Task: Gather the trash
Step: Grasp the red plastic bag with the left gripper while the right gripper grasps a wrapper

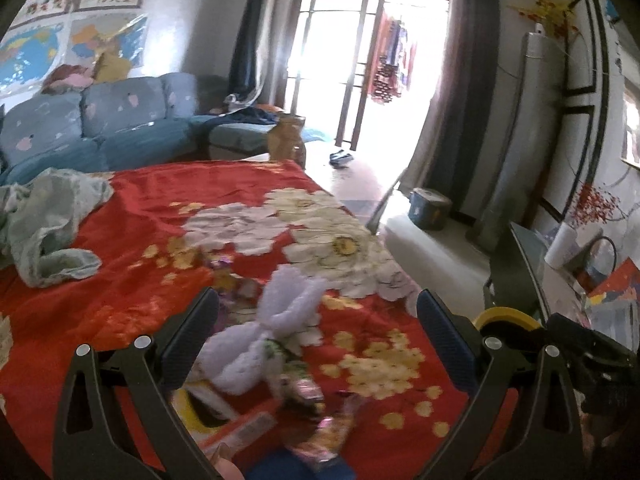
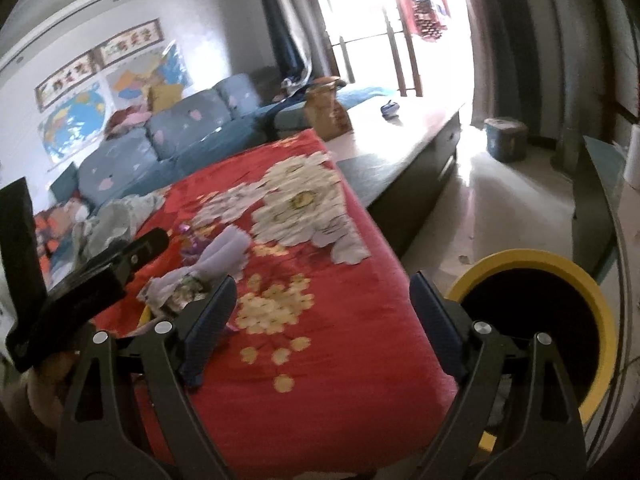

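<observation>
On the red floral cloth (image 1: 132,216) covering the counter, far left, lies a crumpled pale green rag (image 1: 48,232). Further right, the left gripper (image 1: 318,320) hovers with jaws spread wide, gripping nothing. Between them on the cloth lies the trash: a white foam fruit net (image 1: 272,320), its long axis running from lower left to upper right, with blurred candy wrappers (image 1: 316,432) beside its near end. Right again, the right gripper (image 2: 322,308) is likewise wide open and empty, above bare cloth. A yellow-rimmed bin (image 2: 560,280) stands off the counter's right edge.

Left gripper (image 1: 318,320) and right gripper (image 2: 322,304): jaws spread wide, nothing held
</observation>
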Demonstrator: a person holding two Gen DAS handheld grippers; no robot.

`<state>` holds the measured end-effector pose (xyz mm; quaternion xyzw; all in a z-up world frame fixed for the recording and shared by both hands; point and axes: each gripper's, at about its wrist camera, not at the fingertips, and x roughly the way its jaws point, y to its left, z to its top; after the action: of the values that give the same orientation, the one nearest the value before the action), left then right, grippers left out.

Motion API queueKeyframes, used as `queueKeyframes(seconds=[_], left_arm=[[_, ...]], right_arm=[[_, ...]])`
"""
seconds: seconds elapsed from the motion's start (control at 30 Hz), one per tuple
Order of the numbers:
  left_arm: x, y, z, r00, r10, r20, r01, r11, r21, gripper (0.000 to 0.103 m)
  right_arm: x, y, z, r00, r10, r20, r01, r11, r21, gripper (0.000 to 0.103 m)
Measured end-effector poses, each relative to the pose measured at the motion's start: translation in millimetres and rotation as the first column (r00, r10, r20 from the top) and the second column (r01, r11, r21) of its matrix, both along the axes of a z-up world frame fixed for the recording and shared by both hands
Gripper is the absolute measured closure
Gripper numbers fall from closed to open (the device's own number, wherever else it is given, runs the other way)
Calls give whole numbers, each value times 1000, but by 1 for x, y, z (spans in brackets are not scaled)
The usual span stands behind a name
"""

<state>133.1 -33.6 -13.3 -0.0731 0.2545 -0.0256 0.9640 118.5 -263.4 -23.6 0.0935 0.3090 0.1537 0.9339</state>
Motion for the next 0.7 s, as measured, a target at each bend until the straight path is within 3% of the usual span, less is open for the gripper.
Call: queueKeyframes(seconds=[0.7], left_arm=[[-10, 127, -15, 970, 235, -66, -238, 970, -49, 7]], right_arm=[[4, 100, -16, 968, 240, -78, -244, 968, -56, 23]])
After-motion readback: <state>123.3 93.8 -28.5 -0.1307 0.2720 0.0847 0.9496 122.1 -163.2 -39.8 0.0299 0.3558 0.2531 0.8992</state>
